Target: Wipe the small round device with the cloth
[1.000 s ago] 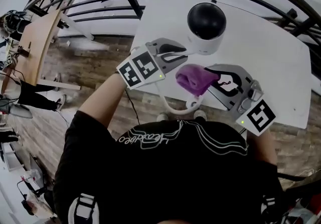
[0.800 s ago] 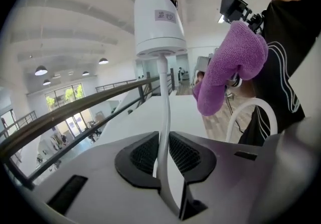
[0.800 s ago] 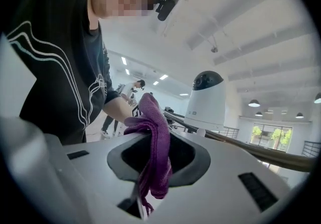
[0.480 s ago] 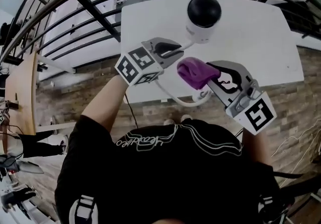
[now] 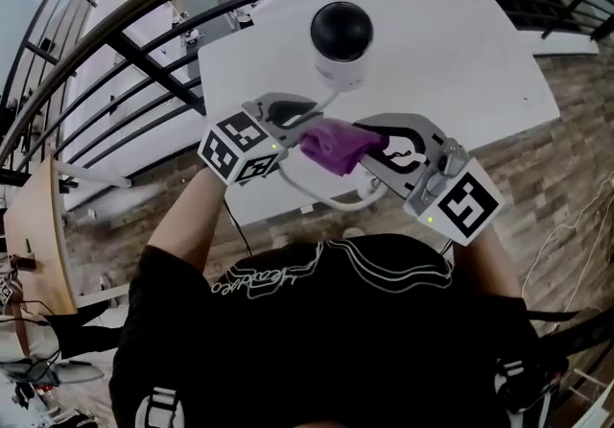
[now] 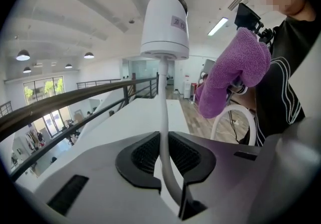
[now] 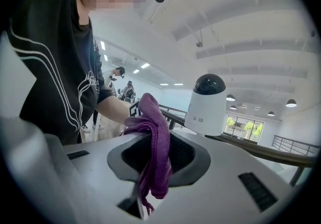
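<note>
The small round device (image 5: pixel 341 42), a white body with a black dome, shows over the white table (image 5: pixel 460 61). A white cable (image 6: pixel 163 117) runs from its base into my left gripper (image 5: pixel 295 115), which is shut on it; those jaws have just been closing on the cable. In the left gripper view the device (image 6: pixel 164 24) looks raised clear of the table top. My right gripper (image 5: pixel 372 142) is shut on a purple cloth (image 5: pixel 334 146), bunched just right of the left jaws. From the right gripper (image 7: pixel 155 152) the cloth (image 7: pixel 153 137) droops, with the device (image 7: pixel 206 105) beyond.
A black metal railing (image 5: pixel 144 71) curves round the table's far and left sides, with a lower floor beyond it. The cable's slack (image 5: pixel 326 198) loops off the near table edge toward the person's torso. Wood floor lies at the right.
Both grippers have risen, carrying cable and cloth. The device sits further left in the head view, and the cloth stays close beside the left jaws.
</note>
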